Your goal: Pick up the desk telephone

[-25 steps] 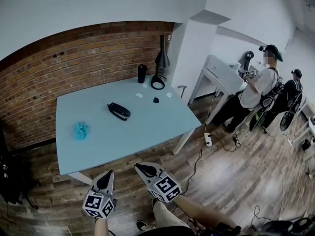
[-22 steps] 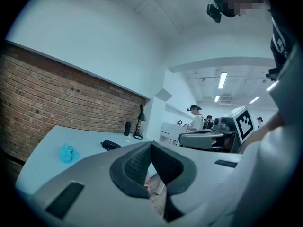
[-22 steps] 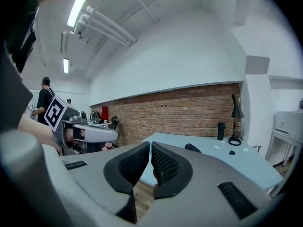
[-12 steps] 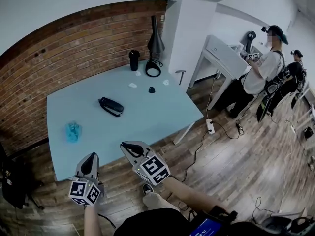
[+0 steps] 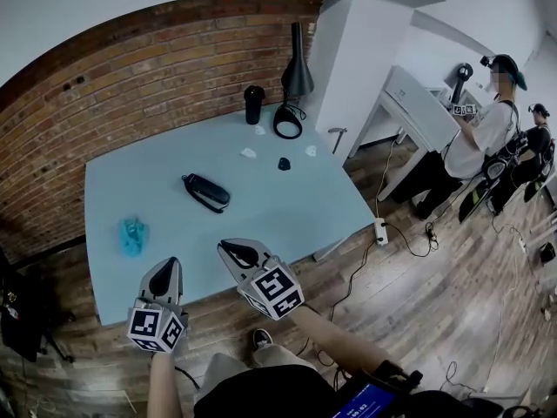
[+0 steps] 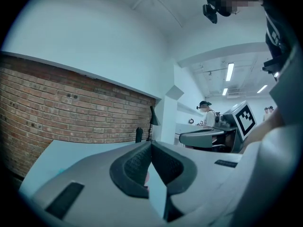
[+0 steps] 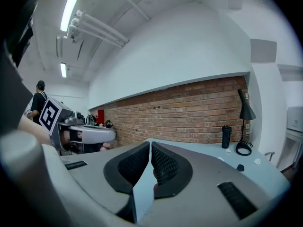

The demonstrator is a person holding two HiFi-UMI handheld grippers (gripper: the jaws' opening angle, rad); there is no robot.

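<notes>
Two hand-held grippers hover at the bottom centre of the head view, at the near edge of a pale blue table. The left gripper and the right gripper each have their jaws pressed together, with nothing between them and touching no object. The desk telephone, a black handset, lies on the tabletop left of centre, well apart from both grippers.

Small dark item, perhaps a cap, indistinct
</notes>
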